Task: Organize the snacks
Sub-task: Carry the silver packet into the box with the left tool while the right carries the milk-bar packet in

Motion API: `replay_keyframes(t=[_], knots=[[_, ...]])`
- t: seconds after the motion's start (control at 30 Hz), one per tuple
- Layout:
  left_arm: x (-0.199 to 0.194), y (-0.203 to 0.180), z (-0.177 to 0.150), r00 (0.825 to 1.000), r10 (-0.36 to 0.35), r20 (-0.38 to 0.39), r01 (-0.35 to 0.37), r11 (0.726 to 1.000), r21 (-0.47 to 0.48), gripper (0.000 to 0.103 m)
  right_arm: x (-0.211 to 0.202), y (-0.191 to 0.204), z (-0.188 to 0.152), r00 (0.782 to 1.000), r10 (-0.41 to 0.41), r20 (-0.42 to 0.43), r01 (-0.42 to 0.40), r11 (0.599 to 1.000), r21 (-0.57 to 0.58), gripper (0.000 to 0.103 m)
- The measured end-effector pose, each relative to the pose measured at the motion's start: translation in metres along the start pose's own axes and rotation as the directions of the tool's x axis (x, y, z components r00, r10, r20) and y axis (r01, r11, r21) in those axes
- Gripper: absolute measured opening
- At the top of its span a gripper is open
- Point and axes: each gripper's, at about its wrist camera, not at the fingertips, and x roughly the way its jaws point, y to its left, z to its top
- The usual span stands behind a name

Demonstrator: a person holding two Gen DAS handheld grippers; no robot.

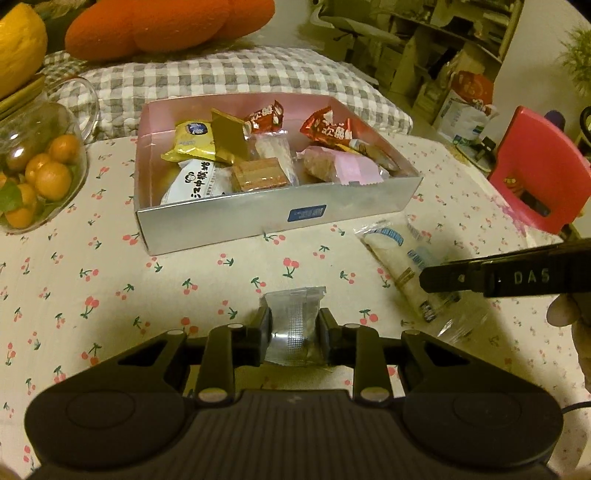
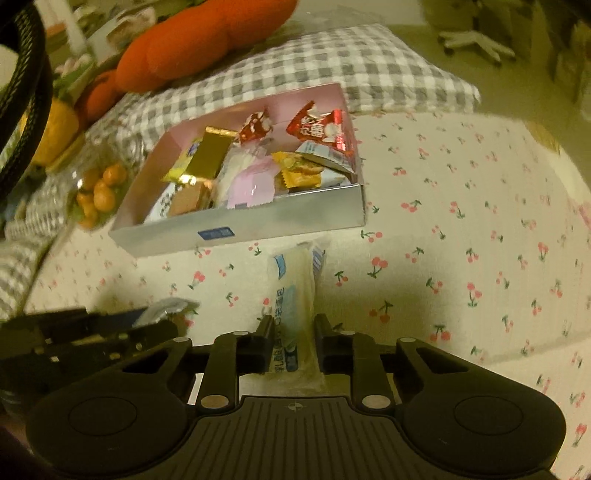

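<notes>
Left wrist view: left tongs point(image 1: 293, 334) pinching silver packet point(image 1: 295, 325), right tongs point(image 2: 293, 341) pinching long white packet point(image 2: 295, 295), both on near counter point(image 1: 110, 295), presumably bound for box point(image 1: 229, 225) beyond.

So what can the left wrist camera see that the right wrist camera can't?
Only the left wrist view shows the red chair and the left hand-held gripper shut on a silver packet. Only the right wrist view shows the right hand-held gripper shut on the long white snack up close, plus a black cable. Both show the snack box, the jar of oranges, the orange cushion and the cherry tablecloth.
</notes>
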Motion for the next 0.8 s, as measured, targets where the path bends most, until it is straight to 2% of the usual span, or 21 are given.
replay_keyframes(t=[0.13, 0.3, 0.37, 0.4, 0.43, 0.47, 0.53, 0.8], knots=[[-0.01, 0.002, 0.002, 1.0, -0.009, 0.01, 0.01, 1.0, -0.025, 0.025, -0.011, -0.008, 0.005, 0.998, 0.055, 0.009, -0.056, 0.995, 0.08, 0.013], [-0.018, 0.006, 0.004, 1.0, -0.02, 0.011, 0.021, 0.998, -0.054, 0.025, -0.022, -0.013, 0.01, 0.996, 0.078, 0.039, -0.081, 0.991, 0.11, 0.011], [-0.018, 0.007, 0.003, 1.0, -0.013, 0.004, 0.013, 0.998, -0.054, 0.025, -0.022, -0.012, 0.01, 0.995, 0.093, 0.047, -0.098, 0.99, 0.099, 0.021], [-0.017, 0.007, 0.002, 1.0, -0.009, -0.001, 0.009, 0.998, -0.055, 0.025, -0.021, -0.011, 0.009, 0.994, 0.097, 0.052, -0.101, 0.991, 0.092, 0.021], [-0.017, 0.007, 0.001, 1.0, -0.005, -0.008, 0.005, 0.998, -0.058, 0.025, -0.019, -0.01, 0.009, 0.995, 0.092, 0.049, -0.096, 0.992, 0.083, 0.026], [-0.016, 0.008, 0.0, 1.0, -0.001, -0.015, 0.0, 0.998, -0.059, 0.025, -0.017, -0.008, 0.008, 0.996, 0.081, 0.044, -0.084, 0.994, 0.069, 0.032], [-0.014, 0.008, 0.0, 1.0, 0.008, -0.025, -0.009, 0.998, -0.06, 0.025, -0.012, -0.004, 0.005, 0.997, 0.052, 0.051, -0.054, 0.998, 0.041, 0.055], [-0.011, 0.009, -0.001, 0.998, 0.026, -0.052, -0.029, 0.997, -0.072, 0.025, 0.017, 0.028, -0.004, 0.998, -0.044, 0.04, 0.049, 0.988, -0.146, 0.056]])
